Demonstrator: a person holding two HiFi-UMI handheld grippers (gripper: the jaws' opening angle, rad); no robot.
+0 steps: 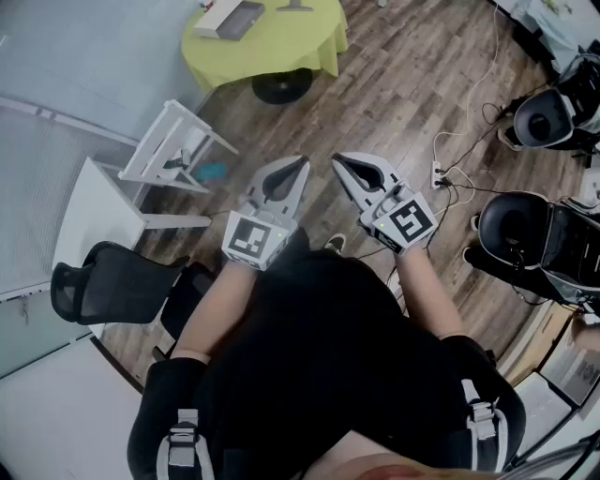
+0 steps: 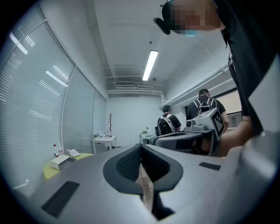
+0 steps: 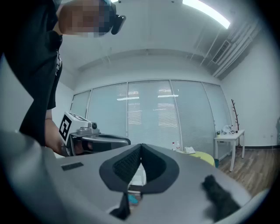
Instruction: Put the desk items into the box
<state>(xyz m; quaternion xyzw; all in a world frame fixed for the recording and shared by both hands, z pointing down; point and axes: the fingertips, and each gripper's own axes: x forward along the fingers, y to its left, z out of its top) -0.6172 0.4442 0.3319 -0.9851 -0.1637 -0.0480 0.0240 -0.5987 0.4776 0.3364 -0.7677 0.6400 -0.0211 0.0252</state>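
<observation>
A round table with a yellow-green cloth [image 1: 281,42] stands far ahead on the wood floor. It carries a flat white box with a grey item [image 1: 230,19]. The same table [image 2: 72,158] shows low at the left of the left gripper view, and the table [image 3: 203,156] at the right of the right gripper view. My left gripper [image 1: 302,161] and right gripper [image 1: 336,159] are held side by side in front of my body, well short of the table. Both point forward, shut and holding nothing. The left gripper's tips [image 2: 141,146] meet, as do the right gripper's tips [image 3: 141,146].
A white side table [image 1: 173,145] stands ahead on the left, with a teal thing [image 1: 211,172] beside it. A black office chair [image 1: 103,281] is close at my left. A power strip [image 1: 438,173] with cables and black gear [image 1: 516,225] lie to the right. Two people with backpacks [image 2: 167,124] stand far off.
</observation>
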